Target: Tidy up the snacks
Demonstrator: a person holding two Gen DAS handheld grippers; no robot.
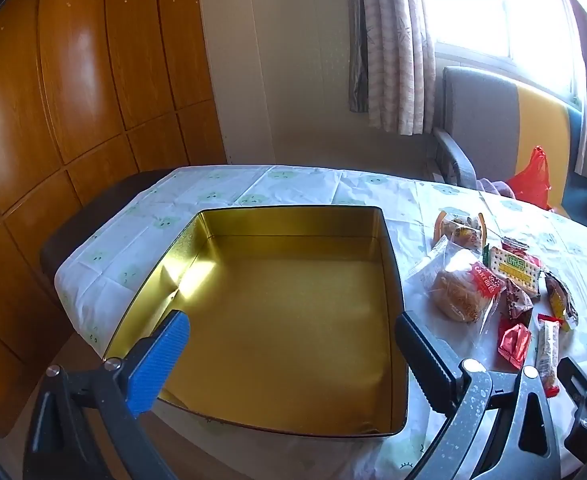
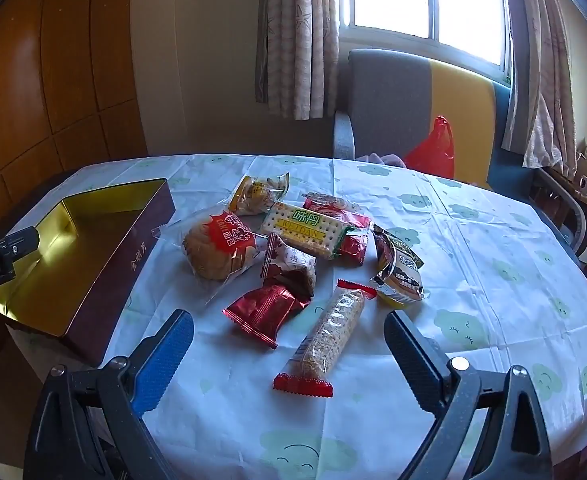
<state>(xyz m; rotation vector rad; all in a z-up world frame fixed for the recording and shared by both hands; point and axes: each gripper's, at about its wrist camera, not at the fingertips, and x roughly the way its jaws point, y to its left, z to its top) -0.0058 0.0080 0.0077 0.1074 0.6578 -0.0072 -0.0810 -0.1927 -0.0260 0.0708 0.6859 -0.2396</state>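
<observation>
An empty tin box (image 1: 277,312) with a gold inside and dark red outer walls (image 2: 93,264) sits at the table's left. My left gripper (image 1: 293,360) hovers open above its near part, nothing between the fingers. A pile of wrapped snacks lies to the right of the tin: a round cake (image 2: 217,252), a cracker pack (image 2: 305,230), a red packet (image 2: 265,312), a long grain bar (image 2: 329,340) and several more. My right gripper (image 2: 289,364) is open near the front edge, its fingers either side of the grain bar's near end without touching it.
A white tablecloth (image 2: 473,280) with green cloud faces covers the round table. A grey and yellow chair (image 2: 413,100) with a red plastic bag (image 2: 433,148) stands behind it, under a curtained window. A wooden cabinet (image 1: 73,100) fills the left.
</observation>
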